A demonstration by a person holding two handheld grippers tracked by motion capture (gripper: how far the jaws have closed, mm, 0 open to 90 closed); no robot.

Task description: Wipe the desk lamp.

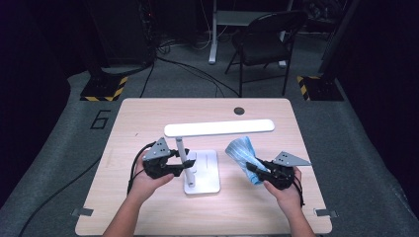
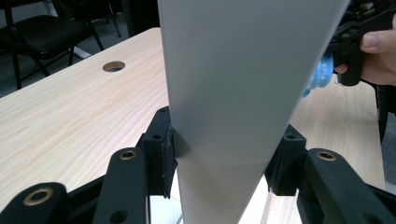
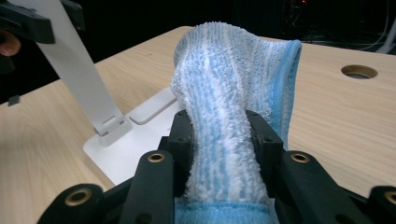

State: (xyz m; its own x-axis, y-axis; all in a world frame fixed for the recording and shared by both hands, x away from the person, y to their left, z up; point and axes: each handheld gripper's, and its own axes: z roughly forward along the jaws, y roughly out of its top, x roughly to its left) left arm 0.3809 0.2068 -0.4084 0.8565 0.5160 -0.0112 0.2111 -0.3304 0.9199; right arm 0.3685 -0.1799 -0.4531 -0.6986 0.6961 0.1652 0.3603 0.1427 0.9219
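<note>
Presently: left gripper (image 1: 184, 165) clamped on lamp (image 1: 219, 128) stem; right gripper (image 1: 253, 170) clamped on cloth (image 1: 243, 150).

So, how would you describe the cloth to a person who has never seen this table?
Start at the white desk lamp in the middle of the wooden table. Just to the right of its base, the right gripper holds up a cloth. It is the one soft thing here: fluffy terry with light blue and white stripes.
</note>
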